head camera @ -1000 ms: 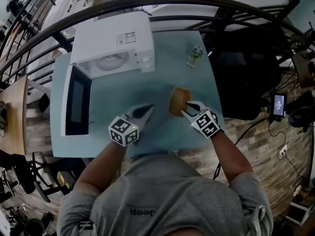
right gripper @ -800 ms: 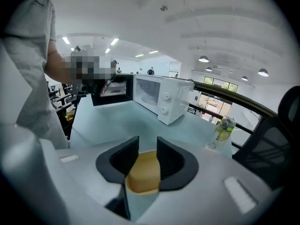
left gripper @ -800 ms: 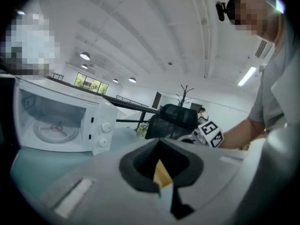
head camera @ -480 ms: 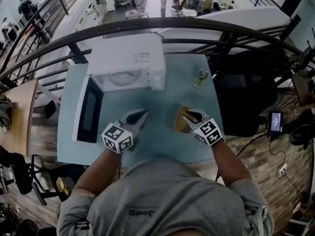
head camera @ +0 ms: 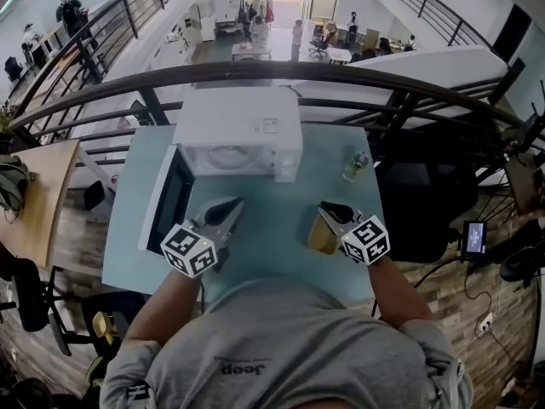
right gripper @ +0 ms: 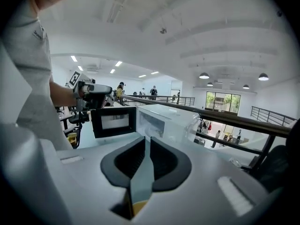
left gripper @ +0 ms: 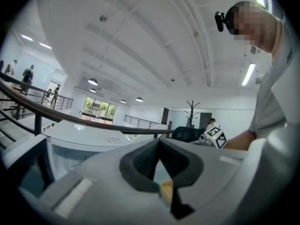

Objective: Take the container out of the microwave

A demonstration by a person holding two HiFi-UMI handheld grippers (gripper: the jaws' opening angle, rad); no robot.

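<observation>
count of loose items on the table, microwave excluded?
2: tan round container, front right of the light blue table; small clear bottle, right of the white microwave. Its cavity is partly hidden.

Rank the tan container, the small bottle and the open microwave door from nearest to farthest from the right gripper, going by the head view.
1. The tan container: right beside the right gripper, whose jaws have just been closing with nothing between them.
2. The small bottle: beyond it, near the far edge of the table.
3. The open microwave door: across the table, on the left.
</observation>
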